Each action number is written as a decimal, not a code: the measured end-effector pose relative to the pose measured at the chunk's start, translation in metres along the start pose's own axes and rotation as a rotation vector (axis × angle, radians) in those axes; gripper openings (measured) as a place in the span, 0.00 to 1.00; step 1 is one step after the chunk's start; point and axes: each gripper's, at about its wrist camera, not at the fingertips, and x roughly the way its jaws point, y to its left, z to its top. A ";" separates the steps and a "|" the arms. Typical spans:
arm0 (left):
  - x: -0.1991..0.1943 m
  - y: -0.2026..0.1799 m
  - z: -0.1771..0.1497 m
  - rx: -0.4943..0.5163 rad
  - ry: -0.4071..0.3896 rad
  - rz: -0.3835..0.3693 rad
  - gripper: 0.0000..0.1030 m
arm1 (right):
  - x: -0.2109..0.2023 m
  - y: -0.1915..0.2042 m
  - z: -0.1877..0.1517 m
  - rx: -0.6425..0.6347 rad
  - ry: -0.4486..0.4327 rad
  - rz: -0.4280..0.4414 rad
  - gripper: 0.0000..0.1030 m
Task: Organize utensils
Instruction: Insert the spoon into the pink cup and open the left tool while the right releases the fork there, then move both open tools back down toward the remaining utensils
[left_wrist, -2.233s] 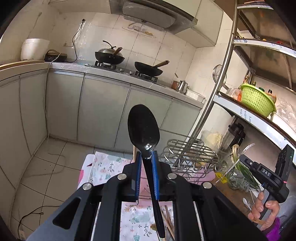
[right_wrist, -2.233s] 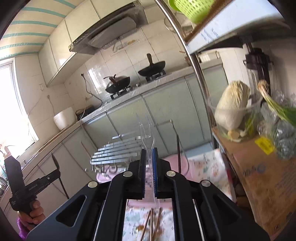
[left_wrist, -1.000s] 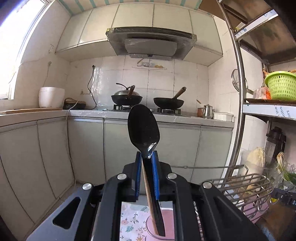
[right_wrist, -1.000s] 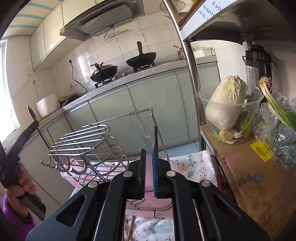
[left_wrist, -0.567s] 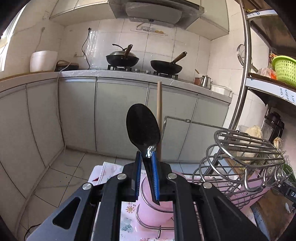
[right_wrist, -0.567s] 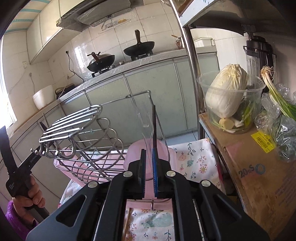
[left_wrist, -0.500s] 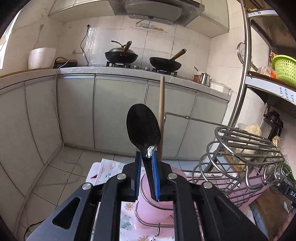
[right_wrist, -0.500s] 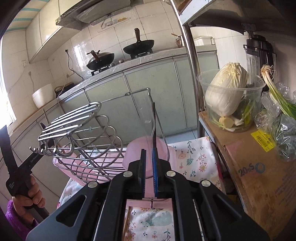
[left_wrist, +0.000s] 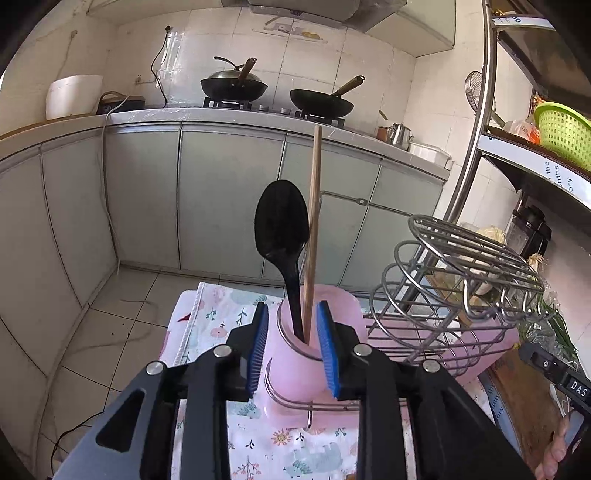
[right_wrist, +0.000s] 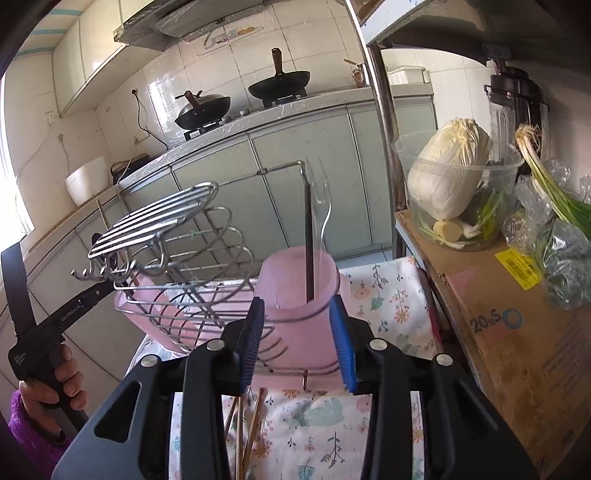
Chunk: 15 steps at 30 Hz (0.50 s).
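Pale-tiled kitchen, 2 woks on the stove behind: a wire dish rack (left_wrist: 461, 273) stands on a floral cloth (left_wrist: 229, 317) with 2 pink cups clipped to its ends, each apparently serving as a utensil holder. Over the near cup, the left gripper (left_wrist: 293, 345) is opening, its blue pads clear of the black spoon (left_wrist: 282, 229), which now stands handle-down in the left pink cup (left_wrist: 314, 354) beside a wooden chopstick (left_wrist: 314, 221) leaning upright against it. At the other end, the right gripper (right_wrist: 301, 339) is likewise opening, its fingers apart on either side of the right pink cup (right_wrist: 295, 291), where a clear plastic fork (right_wrist: 320, 206) and a dark chopstick (right_wrist: 308, 240) stand tines and tip up. Nothing is pinched between either pair of pads. Loose chopsticks (right_wrist: 247, 432) lie on the cloth below the right gripper, suggesting the sorting is unfinished. A hand in a purple sleeve (right_wrist: 55, 384) grips the left tool's handle.
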 end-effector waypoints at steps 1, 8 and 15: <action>-0.004 0.000 -0.003 0.001 0.007 -0.008 0.25 | -0.002 -0.001 -0.004 0.010 0.004 0.005 0.36; -0.020 -0.004 -0.031 0.016 0.091 -0.054 0.25 | -0.007 -0.003 -0.031 0.065 0.062 0.030 0.36; -0.022 -0.016 -0.070 0.044 0.211 -0.105 0.25 | -0.009 -0.002 -0.061 0.092 0.124 0.053 0.36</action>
